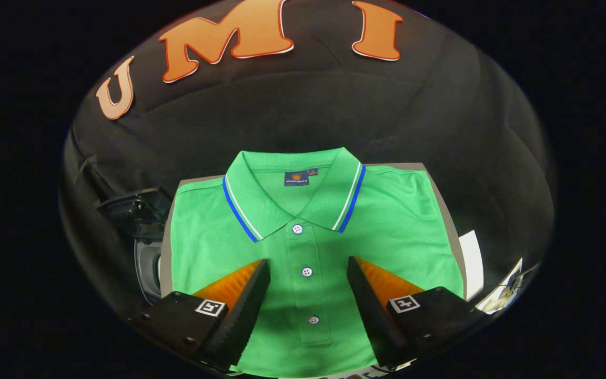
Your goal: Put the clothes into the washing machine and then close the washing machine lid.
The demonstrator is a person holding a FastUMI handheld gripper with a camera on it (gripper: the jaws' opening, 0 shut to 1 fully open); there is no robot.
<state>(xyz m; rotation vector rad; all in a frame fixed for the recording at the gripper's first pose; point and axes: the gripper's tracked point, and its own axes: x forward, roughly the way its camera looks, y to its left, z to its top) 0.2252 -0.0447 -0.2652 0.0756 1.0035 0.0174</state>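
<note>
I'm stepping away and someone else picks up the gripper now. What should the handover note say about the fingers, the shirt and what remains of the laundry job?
Gripper: fingers open, holding nothing, hovering over the shirt with its button placket between them.
Green polo shirt: lies folded flat, collar away from the fingers, on a grey surface.
Washing machine: a dark appliance with a round part, beside the shirt past the left finger; whether its lid is open cannot be told.
Done: nothing yet; the shirt is ungrasped.
Left: grip the shirt, put it into the machine, close the lid.
</note>
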